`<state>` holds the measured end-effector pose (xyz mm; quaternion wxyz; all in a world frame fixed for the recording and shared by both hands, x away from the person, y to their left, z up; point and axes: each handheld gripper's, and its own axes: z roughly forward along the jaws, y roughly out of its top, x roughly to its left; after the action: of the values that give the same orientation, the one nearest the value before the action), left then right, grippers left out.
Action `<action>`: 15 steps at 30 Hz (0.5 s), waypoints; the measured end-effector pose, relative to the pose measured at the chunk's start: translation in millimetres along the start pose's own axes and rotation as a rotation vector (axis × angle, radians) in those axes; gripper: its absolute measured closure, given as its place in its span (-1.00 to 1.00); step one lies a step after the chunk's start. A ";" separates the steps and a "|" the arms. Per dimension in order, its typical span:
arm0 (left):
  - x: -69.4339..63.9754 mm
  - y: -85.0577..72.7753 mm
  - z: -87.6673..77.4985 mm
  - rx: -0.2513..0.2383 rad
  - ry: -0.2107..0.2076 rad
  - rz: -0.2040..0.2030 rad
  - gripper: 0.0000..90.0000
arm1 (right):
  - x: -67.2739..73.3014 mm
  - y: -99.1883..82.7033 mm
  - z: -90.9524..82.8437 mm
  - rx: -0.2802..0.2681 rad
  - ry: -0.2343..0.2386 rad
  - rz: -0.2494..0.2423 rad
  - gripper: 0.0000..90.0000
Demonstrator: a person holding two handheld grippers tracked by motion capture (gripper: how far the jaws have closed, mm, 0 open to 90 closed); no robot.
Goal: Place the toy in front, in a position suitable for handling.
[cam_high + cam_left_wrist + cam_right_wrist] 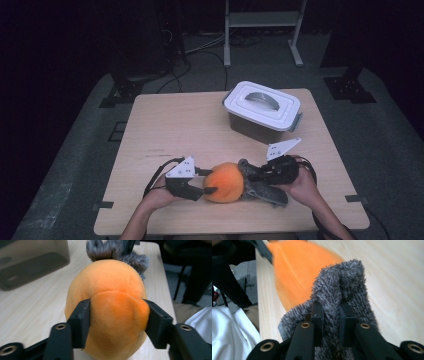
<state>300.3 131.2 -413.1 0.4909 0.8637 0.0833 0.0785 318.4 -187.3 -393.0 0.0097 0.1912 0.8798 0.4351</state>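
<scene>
Nearest the camera, the person's left hand point(159, 196) drove the left gripper point(206, 190), whose jaws were clamped on the orange end of the plush toy point(226, 182); the left gripper view showed the pads point(82, 320) denting a fold of the orange fabric point(117, 315). That toy lay near the table's point(165, 125) front edge, between the two grippers. On its right side, the right gripper point(252, 176) pinched the grey furry part point(342, 290), jaws nearly together with fur squeezed between them. Judging by this, both grips were set and the toy was about to be lifted. Next, both hands would need to rise together, probably toward the lidded white box point(262, 111) well behind, whose lid stood shut.
</scene>
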 end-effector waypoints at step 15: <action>-24.2 17.0 18.8 0.019 -0.007 0.126 0.01 | 41.4 27.5 8.3 0.015 0.035 -0.145 0.70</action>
<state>281.9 101.5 -409.3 0.4771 0.8721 0.0277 0.1053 290.6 -151.5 -370.8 0.0242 0.1193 0.8946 0.4299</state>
